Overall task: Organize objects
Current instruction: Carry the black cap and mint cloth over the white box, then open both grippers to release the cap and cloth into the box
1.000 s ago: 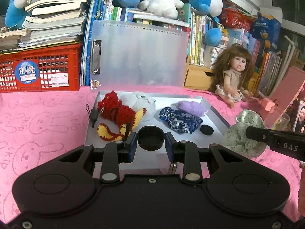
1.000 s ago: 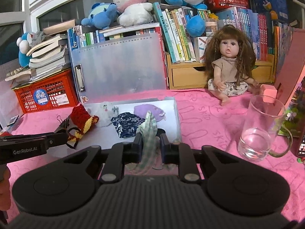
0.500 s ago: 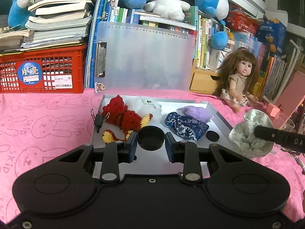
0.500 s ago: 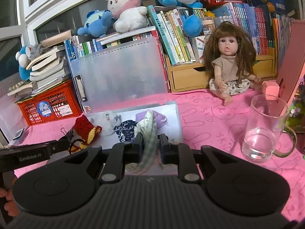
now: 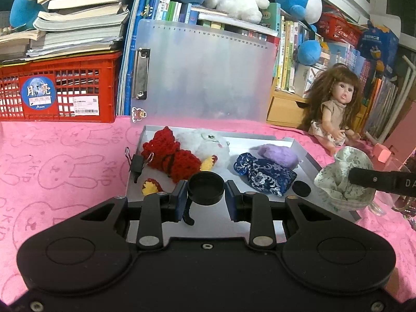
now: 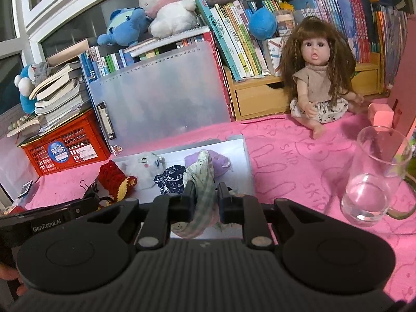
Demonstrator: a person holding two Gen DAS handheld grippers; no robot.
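Left gripper [image 5: 206,199]: jaws narrow, clamped on a round black cap [image 5: 206,187] held open side up between the blue pads. It hangs over the near half of the grey tray [image 5: 306,157], so the tray floor lies directly ahead and below. Right gripper [image 6: 204,199]: jaws at their closest, pinching a pale green-patterned cloth [image 6: 201,182] that stands up between the fingers and droops below them. In the left view the cloth bunches at the tray's right rim, partly outside it. Judgement: the left hand is nearer a free spot for release; the right needs a shift inward over the tray first. Already in the tray: red crochet toy [image 5: 171,154], white plush [image 5: 205,144], blue brocade pouch [image 5: 264,174], purple fluff [image 5: 277,153], small black disc [image 5: 301,188]. Binder clip [image 5: 136,163] sits on the left rim. Glass mug [image 6: 375,179] stands on the pink cloth right of the tray, close to the right hand's path; risk of a knock.
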